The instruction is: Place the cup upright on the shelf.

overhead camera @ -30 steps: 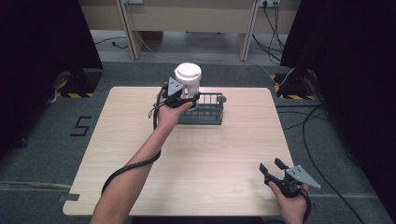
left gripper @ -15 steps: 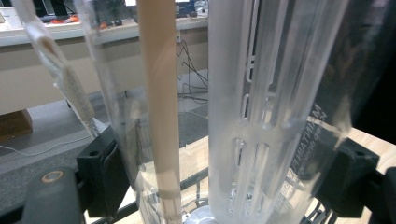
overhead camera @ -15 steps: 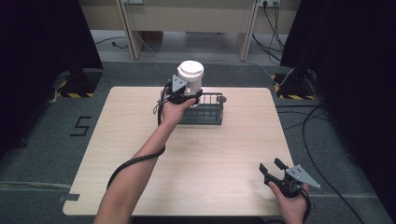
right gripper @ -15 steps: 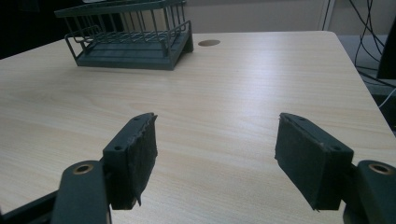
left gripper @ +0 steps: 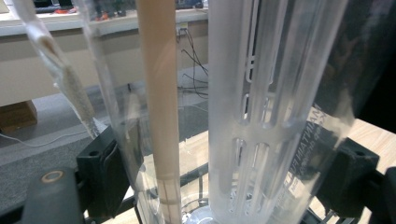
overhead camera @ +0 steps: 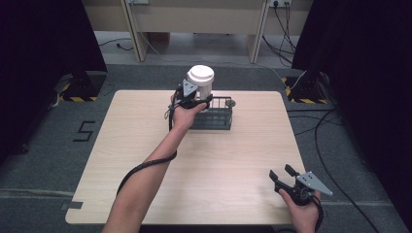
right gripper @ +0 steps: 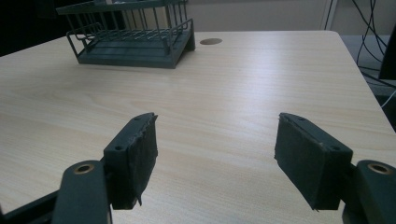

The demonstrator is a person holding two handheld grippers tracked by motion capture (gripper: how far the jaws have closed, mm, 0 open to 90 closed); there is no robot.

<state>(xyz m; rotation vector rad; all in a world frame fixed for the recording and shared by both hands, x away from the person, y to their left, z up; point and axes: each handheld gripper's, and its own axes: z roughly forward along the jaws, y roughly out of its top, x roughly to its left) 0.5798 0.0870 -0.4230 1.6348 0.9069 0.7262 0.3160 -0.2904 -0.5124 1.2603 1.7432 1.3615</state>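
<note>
A clear plastic canister with a white lid (overhead camera: 200, 78) is held upright over the left end of a dark wire rack (overhead camera: 217, 119) at the back of the table. My left gripper (overhead camera: 196, 101) is shut on its lower body. In the left gripper view the canister (left gripper: 266, 107) sits between the two pads (left gripper: 106, 173); a pale slotted inner tube and a wooden stick (left gripper: 161, 107) show through its wall. My right gripper (overhead camera: 281, 172) hovers low over the front right of the table, open, with nothing between its jaws (right gripper: 215, 154). The rack (right gripper: 133, 44) lies far ahead of it.
The wooden table (overhead camera: 145, 145) has a small round hole (overhead camera: 231, 103) just right of the rack. Cables run over the grey floor beyond the right edge (overhead camera: 330, 126). A light wooden desk frame (overhead camera: 194, 19) stands behind the table.
The left gripper has carried the canister slightly up and to the right above the rack. The right gripper has stayed in place, open.
</note>
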